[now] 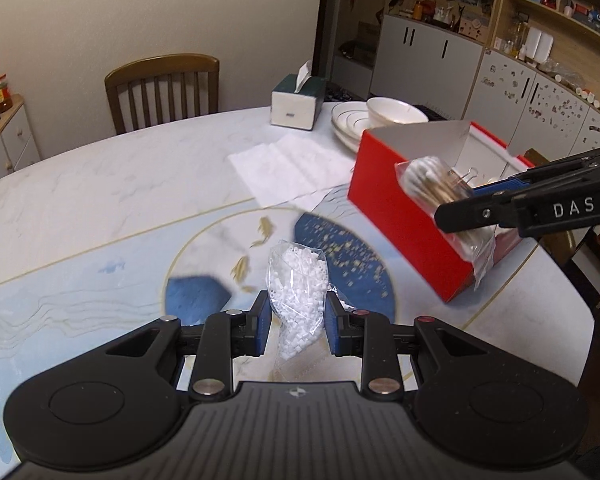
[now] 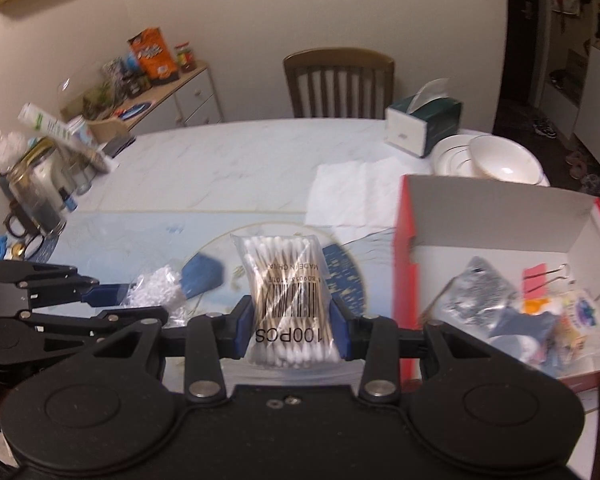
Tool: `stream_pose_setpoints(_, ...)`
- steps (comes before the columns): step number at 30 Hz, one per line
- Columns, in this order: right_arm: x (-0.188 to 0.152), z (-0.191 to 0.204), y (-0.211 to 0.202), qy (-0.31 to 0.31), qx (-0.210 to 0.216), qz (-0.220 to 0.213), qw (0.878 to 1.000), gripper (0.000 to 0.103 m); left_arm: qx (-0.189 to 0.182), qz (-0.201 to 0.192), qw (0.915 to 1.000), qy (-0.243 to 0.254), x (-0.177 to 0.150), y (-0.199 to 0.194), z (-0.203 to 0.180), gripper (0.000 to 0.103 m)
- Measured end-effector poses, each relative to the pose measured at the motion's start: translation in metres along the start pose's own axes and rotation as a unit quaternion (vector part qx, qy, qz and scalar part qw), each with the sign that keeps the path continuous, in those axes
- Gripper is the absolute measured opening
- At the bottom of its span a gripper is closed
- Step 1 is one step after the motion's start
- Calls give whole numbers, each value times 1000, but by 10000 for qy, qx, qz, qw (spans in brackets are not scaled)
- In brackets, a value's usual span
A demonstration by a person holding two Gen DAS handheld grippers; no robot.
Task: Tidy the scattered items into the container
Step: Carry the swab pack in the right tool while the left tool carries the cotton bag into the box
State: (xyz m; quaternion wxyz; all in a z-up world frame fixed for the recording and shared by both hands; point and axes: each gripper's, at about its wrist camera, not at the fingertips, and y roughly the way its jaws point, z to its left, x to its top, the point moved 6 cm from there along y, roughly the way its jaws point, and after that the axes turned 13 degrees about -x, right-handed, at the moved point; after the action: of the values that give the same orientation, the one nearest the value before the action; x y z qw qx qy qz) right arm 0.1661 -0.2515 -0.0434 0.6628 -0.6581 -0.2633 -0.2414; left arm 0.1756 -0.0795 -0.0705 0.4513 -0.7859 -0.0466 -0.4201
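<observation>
My left gripper (image 1: 296, 312) is shut on a clear bag of white beads (image 1: 298, 276) and holds it above the table. It also shows in the right wrist view (image 2: 156, 290) at the left. My right gripper (image 2: 290, 316) is shut on a clear pack of cotton swabs (image 2: 286, 280), held just left of the red box (image 2: 404, 264). In the left wrist view the swab pack (image 1: 432, 184) hangs at the near wall of the red box (image 1: 396, 216). The box holds several small items, among them a binder clip (image 2: 556, 272) and a foil packet (image 2: 480, 292).
White paper tissue (image 2: 352, 192) lies behind the box. A green tissue box (image 2: 420, 124), stacked plates and a bowl (image 2: 500, 160) stand at the far right. Jars and bottles (image 2: 40, 184) crowd the table's left edge. A chair (image 2: 338, 84) stands behind.
</observation>
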Motion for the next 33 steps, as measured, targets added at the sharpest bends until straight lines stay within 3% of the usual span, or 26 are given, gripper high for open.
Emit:
stream_pose_setpoints(14, 9, -81, -3, 418, -285, -224, 9985, 39, -190, -94, 9992, 344, 48, 35, -54, 27)
stream_pose_setpoints(33, -5, -181, 12, 758, -843, -100, 9935, 39, -602, 15, 9936, 952, 122, 129, -129, 27)
